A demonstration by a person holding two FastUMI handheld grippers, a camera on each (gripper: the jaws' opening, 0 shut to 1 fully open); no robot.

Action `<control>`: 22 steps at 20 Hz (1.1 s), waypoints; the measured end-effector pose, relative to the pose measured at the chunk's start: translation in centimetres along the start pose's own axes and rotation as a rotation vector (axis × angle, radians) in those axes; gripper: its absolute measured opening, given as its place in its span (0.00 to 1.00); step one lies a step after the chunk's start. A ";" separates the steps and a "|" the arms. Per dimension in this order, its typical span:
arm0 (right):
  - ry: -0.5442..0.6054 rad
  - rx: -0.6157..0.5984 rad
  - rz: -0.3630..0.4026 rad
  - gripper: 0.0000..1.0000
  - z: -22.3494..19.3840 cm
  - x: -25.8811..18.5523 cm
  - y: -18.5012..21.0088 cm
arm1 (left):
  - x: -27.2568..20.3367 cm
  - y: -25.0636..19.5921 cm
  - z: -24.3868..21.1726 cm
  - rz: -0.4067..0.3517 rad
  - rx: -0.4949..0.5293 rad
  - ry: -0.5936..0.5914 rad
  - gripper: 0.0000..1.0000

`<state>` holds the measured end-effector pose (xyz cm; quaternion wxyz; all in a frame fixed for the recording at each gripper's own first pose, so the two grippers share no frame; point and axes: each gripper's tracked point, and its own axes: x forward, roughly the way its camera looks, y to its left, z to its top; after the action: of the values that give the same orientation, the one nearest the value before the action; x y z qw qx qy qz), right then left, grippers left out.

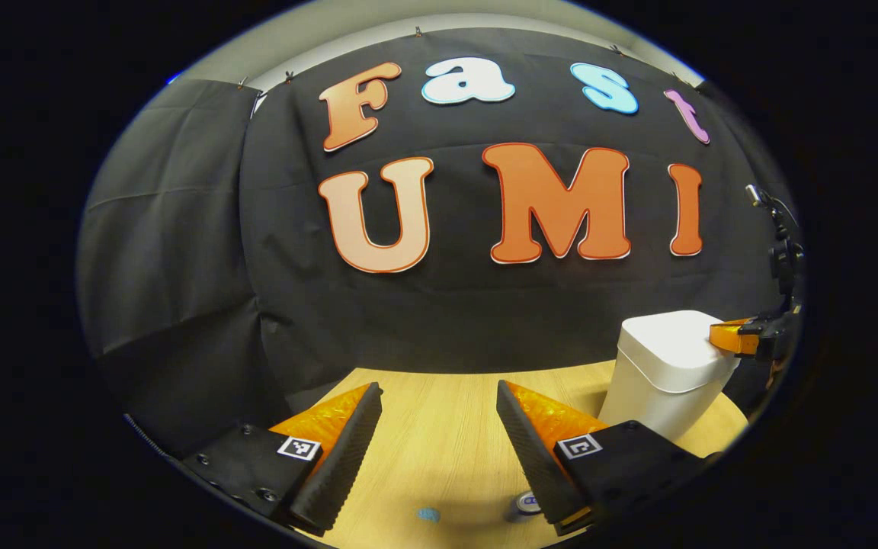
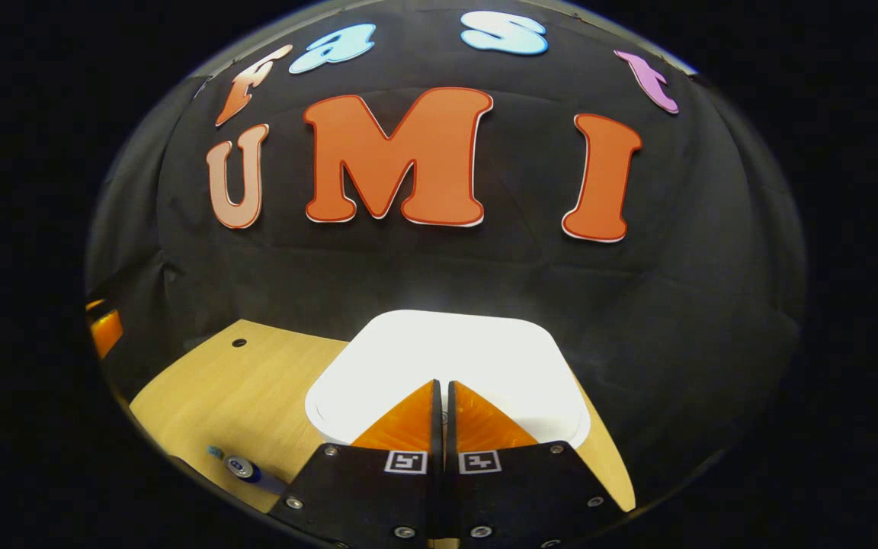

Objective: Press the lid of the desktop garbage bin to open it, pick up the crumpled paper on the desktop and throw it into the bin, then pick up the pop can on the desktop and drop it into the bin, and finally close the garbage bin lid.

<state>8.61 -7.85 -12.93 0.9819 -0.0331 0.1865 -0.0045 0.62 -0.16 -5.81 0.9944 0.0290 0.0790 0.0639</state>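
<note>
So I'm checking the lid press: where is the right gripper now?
In the right gripper view, the right gripper sits closed over the white bin lid; the left gripper view shows it at the bin's right edge.

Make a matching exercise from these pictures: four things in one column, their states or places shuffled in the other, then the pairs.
Things:
1. left hand-held gripper
2. right hand-held gripper
3. bin lid
4. can

States or places:
A. lying on the table
B. fingers together, tips over the lid
C. closed
D. fingers apart, holding nothing

Pairs: 1-D, 2-B, 3-C, 4-A
</note>
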 end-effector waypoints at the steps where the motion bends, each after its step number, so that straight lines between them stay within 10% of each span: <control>1: 0.011 0.002 -0.018 0.01 -0.2 -0.3 0.0 | 0.4 0.5 0.2 -0.011 0.000 -0.008 0.96; 11: -0.102 0.054 -0.113 0.01 4.1 -4.9 1.5 | 3.2 3.9 -0.7 -0.088 -0.024 -0.010 0.97; 22: 0.023 0.139 -0.064 0.05 -1.1 -6.6 6.3 | 4.8 2.8 -6.6 -0.208 -0.008 0.148 0.97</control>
<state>2.07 -1.52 -12.01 0.9790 0.0290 0.1956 -0.0490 3.90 3.60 -12.85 0.9872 0.0117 0.1546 -0.0371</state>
